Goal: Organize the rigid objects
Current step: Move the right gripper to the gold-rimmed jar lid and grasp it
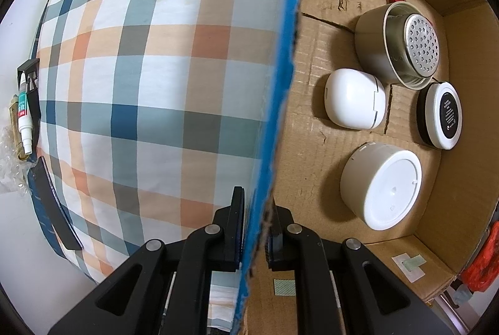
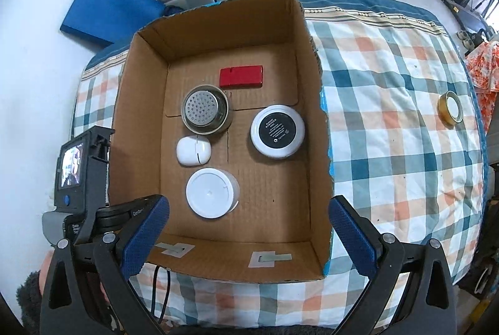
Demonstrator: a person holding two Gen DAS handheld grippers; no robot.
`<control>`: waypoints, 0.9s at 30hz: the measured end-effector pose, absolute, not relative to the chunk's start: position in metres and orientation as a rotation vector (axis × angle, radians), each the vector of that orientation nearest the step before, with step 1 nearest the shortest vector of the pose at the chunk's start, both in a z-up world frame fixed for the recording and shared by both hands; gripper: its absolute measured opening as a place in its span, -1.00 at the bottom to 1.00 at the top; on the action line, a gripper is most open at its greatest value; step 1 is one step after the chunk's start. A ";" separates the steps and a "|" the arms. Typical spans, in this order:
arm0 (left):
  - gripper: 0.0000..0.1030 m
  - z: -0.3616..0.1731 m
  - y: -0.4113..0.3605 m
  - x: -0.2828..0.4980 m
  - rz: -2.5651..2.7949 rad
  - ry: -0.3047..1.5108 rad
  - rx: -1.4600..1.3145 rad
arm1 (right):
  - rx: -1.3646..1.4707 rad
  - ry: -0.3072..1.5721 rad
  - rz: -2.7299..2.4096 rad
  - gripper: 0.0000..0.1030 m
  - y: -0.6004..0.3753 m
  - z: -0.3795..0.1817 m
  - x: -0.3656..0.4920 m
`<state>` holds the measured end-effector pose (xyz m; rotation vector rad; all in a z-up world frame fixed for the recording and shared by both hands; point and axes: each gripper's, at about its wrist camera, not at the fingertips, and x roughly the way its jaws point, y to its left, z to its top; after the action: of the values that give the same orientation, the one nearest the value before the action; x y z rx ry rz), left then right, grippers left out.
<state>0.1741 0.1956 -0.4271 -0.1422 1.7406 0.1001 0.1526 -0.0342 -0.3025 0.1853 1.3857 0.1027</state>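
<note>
I see a matt, rough corrugated cardboard box point(image 2: 146, 104) on a soft checked cloth point(image 2: 389, 148). Inside it sit a brushed metal cup point(image 2: 205, 110) with a perforated steel strainer, a glossy white plastic case point(image 2: 193, 150), a smooth matt white lid point(image 2: 210, 193) and a glossy red block point(image 2: 240, 77).

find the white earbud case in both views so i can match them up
Left wrist: white earbud case lies right of centre, on the cardboard box floor.
Right wrist: white earbud case lies left of centre in the box.
Shared landmark: the perforated metal cup, right beside it.
</note>
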 end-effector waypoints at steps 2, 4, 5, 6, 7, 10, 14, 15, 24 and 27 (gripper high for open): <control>-0.84 -0.426 0.194 0.175 0.103 1.742 -0.142 | 0.193 1.381 0.107 1.00 -0.038 -0.299 0.152; -0.84 -0.426 0.194 0.175 0.107 1.743 -0.141 | 0.203 1.378 0.108 1.00 -0.042 -0.297 0.152; -0.84 -0.426 0.194 0.175 0.108 1.744 -0.141 | 0.208 1.377 0.106 1.00 -0.045 -0.296 0.152; -0.84 -0.426 0.193 0.176 0.111 1.746 -0.140 | 0.217 1.375 0.103 1.00 -0.048 -0.296 0.153; -0.84 -0.427 0.193 0.176 0.112 1.746 -0.139 | 0.223 1.375 0.102 1.00 -0.051 -0.295 0.153; -0.84 -0.427 0.193 0.178 0.118 1.749 -0.139 | 0.252 1.372 0.083 1.00 -0.065 -0.295 0.155; -0.83 -0.429 0.192 0.180 0.127 1.753 -0.136 | 0.318 1.342 0.002 1.00 -0.106 -0.295 0.162; -0.84 -0.429 0.192 0.181 0.130 1.754 -0.137 | 0.346 1.326 -0.031 1.00 -0.122 -0.296 0.164; -0.84 -0.428 0.195 0.187 0.174 1.765 -0.146 | 0.550 1.087 -0.544 1.00 -0.297 -0.340 0.194; -0.84 -0.427 0.197 0.188 0.190 1.769 -0.148 | 0.615 1.079 -0.649 1.00 -0.341 -0.374 0.210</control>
<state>0.1883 0.1972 -0.4271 -0.1477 1.7688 0.1901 0.2105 -0.3413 -0.3742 0.6148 1.0786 -0.6490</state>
